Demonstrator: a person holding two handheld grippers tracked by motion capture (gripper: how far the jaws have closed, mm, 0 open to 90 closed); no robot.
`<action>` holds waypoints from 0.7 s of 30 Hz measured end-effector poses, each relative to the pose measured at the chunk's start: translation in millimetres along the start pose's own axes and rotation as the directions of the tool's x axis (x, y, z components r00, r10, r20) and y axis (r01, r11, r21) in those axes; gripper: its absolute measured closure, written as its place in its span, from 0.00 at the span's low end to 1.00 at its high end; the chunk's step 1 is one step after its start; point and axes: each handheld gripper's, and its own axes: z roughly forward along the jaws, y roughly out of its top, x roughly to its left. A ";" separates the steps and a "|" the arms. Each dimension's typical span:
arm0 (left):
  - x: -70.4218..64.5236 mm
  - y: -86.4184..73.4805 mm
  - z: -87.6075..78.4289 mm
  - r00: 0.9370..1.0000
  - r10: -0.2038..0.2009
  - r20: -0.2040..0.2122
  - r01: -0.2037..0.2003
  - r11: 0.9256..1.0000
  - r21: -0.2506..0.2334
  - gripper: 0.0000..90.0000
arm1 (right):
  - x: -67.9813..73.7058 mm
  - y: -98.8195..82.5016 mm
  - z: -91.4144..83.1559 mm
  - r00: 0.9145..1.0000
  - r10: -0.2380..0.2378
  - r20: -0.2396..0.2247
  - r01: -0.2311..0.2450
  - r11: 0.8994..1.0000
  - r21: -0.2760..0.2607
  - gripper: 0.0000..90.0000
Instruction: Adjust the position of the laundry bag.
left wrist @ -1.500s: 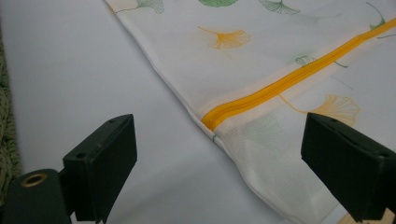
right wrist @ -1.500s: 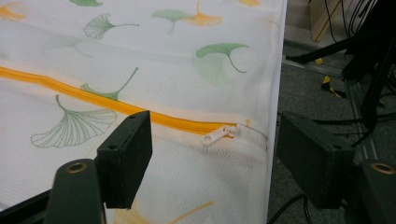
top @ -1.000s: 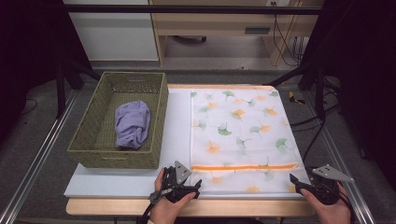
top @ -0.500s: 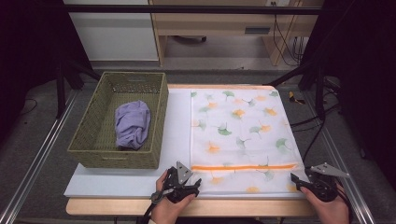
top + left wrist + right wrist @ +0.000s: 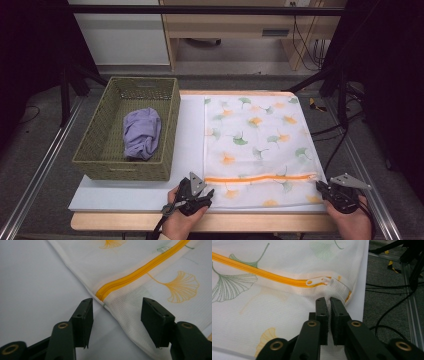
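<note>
A white mesh laundry bag point(image 5: 255, 140) with a ginkgo-leaf print lies flat on the table, and its orange zipper point(image 5: 260, 177) runs across near the front edge. My left gripper point(image 5: 206, 196) is at the bag's front left corner. Its jaws point(image 5: 117, 302) have just been closing and stand open astride the bag's edge by the zipper's end point(image 5: 140, 272), with the pads off the fabric. My right gripper point(image 5: 320, 187) has just closed. It point(image 5: 329, 300) is shut on a pinch of mesh just below the zipper pull point(image 5: 315, 281) at the bag's right corner.
A green woven basket point(image 5: 95, 150) stands at the left of the table with a crumpled purple cloth point(image 5: 142, 132) in it. Bare white table surface point(image 5: 187, 135) lies between basket and bag. Cables point(image 5: 387, 302) lie on the floor beyond the table's right edge.
Both hands stay almost in place at the bag's front corners. The right gripper's jaws have come together on the mesh, and the left jaws look narrower.
</note>
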 end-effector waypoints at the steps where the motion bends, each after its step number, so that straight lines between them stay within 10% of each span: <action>1: 0.3 -0.2 0.9 1.000 0.002 0.007 -0.002 1.000 0.004 0.54 | 0.1 2.1 -0.1 1.000 0.006 0.000 -0.006 1.000 -0.003 0.99; 10: 0.2 5.3 4.0 0.998 0.053 0.021 -0.053 0.999 -0.014 0.95 | 1.8 9.6 -8.3 0.999 0.046 -0.021 -0.047 0.998 -0.044 1.00; 21: 3.3 13.9 -6.6 0.998 0.052 0.022 -0.052 0.998 -0.039 1.00 | 6.4 21.8 -14.4 0.996 0.066 -0.067 -0.069 0.997 -0.046 1.00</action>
